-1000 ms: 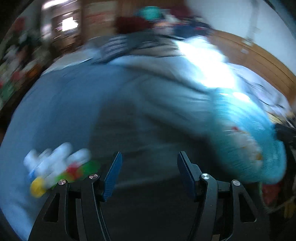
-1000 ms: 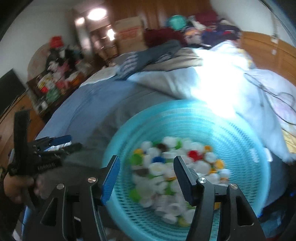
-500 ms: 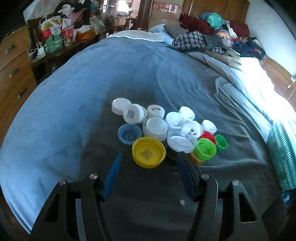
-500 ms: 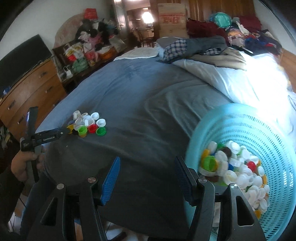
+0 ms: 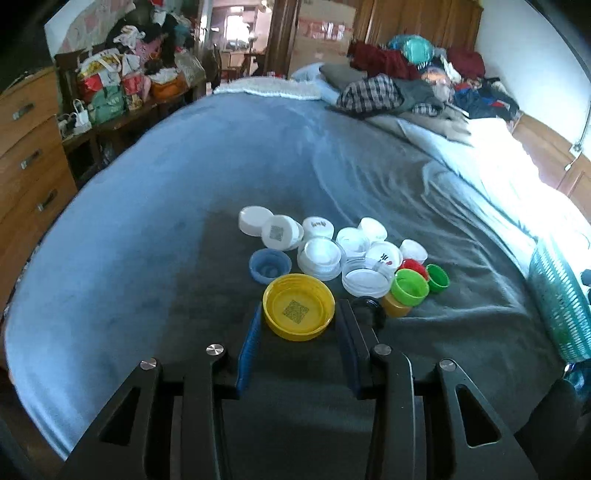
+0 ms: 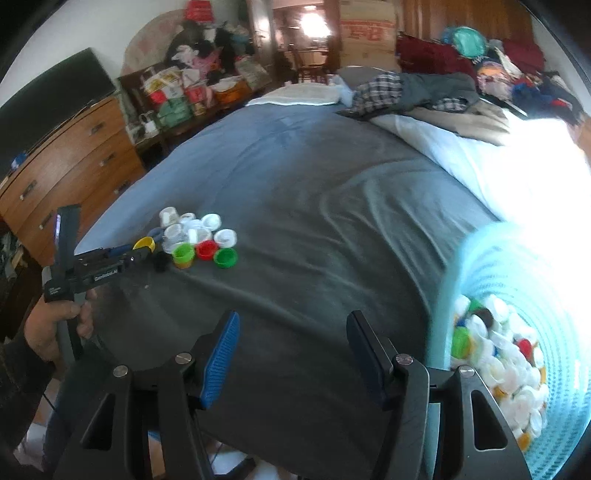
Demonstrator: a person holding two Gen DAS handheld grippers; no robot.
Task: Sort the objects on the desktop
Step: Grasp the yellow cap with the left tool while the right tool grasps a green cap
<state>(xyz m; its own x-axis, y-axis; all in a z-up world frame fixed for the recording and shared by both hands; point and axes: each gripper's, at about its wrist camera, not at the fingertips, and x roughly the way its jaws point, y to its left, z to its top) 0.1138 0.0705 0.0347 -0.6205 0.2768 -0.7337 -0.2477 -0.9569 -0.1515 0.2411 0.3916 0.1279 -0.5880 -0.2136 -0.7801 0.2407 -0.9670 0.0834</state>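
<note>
Two hand-held grippers are in view. The left hand-held gripper (image 5: 298,330) has its ribbed blue pads spread on either side of a round yellow plastic lid (image 5: 298,311), not clamping it. The lid lies rim-up among a cluster of caps (image 5: 343,254) near the bed's (image 5: 166,206) left edge. The right hand-held gripper (image 6: 293,354) is spread wide and empty above the soft grey blanket, beside a perforated turquoise basket (image 6: 517,266) of caps at the bed's right edge.

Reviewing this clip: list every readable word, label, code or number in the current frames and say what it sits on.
Nothing can be quoted with confidence.
QR-style code, no readable text: inside the yellow cap.
Another such code: top of a white cap.
Small coloured print on two more white caps: too small.
White lettering on the left gripper body: blurred.
Red print on the cardboard box: blurred.
</note>
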